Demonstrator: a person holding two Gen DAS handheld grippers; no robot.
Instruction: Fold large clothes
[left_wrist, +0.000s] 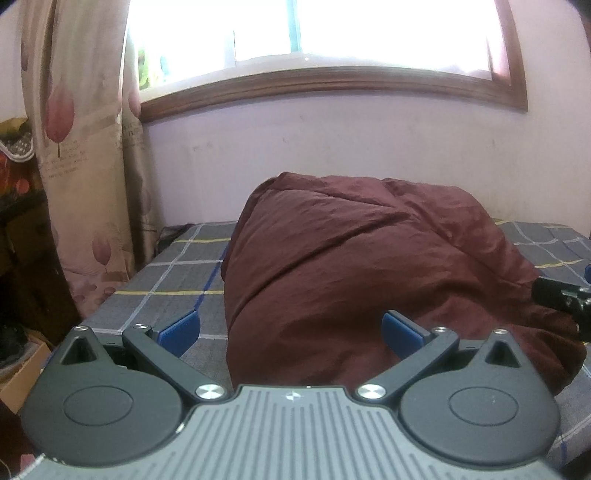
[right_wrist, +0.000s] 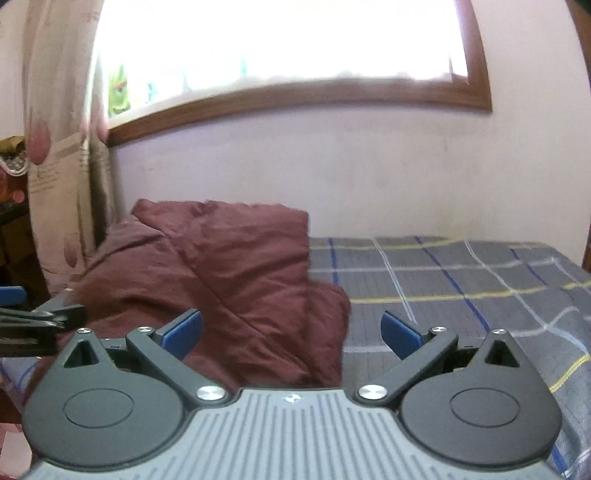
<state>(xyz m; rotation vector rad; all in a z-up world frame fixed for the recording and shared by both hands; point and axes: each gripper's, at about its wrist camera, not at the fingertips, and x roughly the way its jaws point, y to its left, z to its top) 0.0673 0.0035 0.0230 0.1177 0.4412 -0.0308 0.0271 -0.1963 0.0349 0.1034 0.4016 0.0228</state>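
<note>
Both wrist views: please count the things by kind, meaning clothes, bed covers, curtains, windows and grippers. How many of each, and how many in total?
Maroon garment: 1
Plaid bed cover: 1
Floral curtain: 1
Window: 1
Grippers, both open: 2 (left gripper, right gripper)
Total: 6

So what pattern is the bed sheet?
Grey plaid bed sheet with white, blue and yellow lines, clearest in the right wrist view.
</note>
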